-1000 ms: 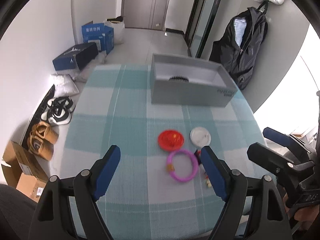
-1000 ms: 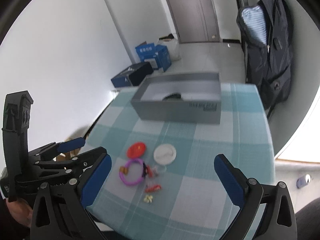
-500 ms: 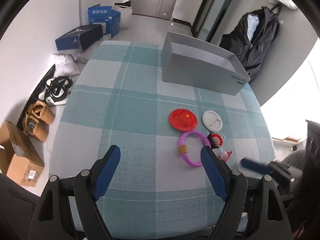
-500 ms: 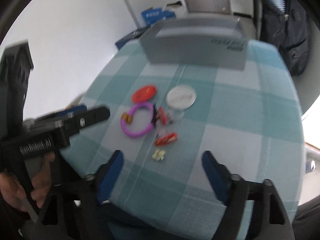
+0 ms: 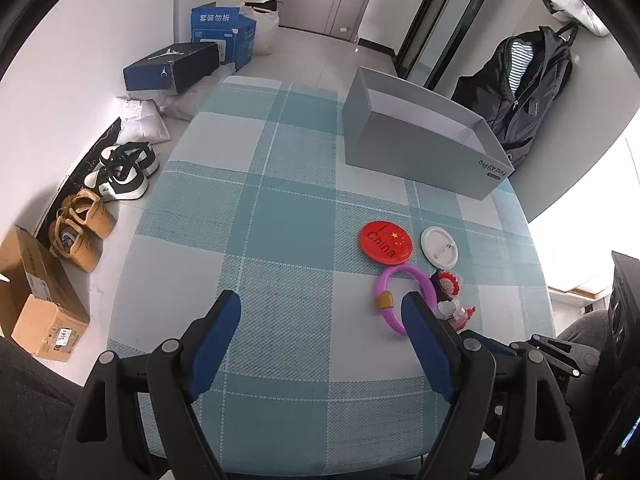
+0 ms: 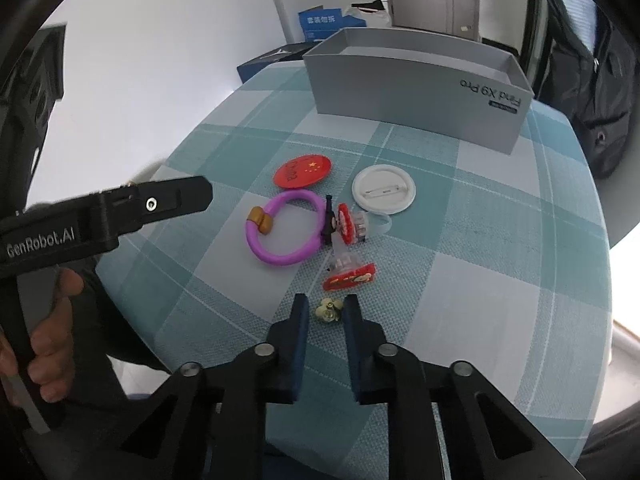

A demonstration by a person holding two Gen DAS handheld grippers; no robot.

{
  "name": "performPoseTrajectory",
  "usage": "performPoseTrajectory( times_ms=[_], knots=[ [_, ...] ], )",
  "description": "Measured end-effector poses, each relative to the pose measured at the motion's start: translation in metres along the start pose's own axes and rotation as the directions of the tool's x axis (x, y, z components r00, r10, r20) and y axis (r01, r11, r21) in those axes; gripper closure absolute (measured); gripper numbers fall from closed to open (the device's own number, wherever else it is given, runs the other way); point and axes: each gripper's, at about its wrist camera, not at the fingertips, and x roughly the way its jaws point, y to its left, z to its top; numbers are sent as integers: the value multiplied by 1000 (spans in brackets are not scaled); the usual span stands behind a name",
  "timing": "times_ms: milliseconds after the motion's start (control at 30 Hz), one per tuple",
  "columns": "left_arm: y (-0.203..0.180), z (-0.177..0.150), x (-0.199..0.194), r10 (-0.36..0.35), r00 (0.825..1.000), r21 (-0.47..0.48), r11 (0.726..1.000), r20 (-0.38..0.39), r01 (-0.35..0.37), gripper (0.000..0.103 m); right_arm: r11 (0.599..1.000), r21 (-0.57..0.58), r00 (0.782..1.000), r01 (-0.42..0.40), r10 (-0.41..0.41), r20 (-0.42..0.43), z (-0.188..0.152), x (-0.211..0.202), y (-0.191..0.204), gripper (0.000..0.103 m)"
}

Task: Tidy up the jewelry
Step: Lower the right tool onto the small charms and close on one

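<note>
nearly all the jewelry lies loose on the checked worktop (image 6: 460, 240), in front of the open grey box (image 6: 420, 92), so by my judgement the sorting has barely begun. the right gripper (image 6: 326, 312) has just been closing; its jaws stand narrow around a small gold earring (image 6: 328, 309), pads perhaps touching it. the purple bracelet (image 6: 284, 230), red badge (image 6: 302, 171), white badge (image 6: 383, 189) and red hair clip (image 6: 350, 278) wait beyond. the left gripper (image 5: 320, 312) hovers open, empty, with the bracelet just by its right finger.
</note>
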Motion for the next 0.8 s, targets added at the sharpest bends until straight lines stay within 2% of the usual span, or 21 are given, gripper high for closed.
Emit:
performPoseTrajectory(
  times_ms=[133, 400, 633, 800],
  knots=[
    [-2, -1, 2, 2, 1000, 16, 1000, -6, -2, 24, 999, -34, 1000, 17, -18, -2, -1, 1, 4, 91],
    [-8, -3, 9, -27, 999, 45, 999, -43, 29, 24, 1000, 9, 1000, -13, 13, 2, 1, -6, -6, 91],
    [-28, -6, 17, -38, 997, 114, 992, -73, 47, 24, 990, 139, 999, -28, 22, 40, 3, -21, -34, 91],
    [-45, -9, 25, -4, 997, 193, 981, -83, 20, 24, 973, 228, 998, -30, 18, 57, -1, -27, -55, 91]
  ],
)
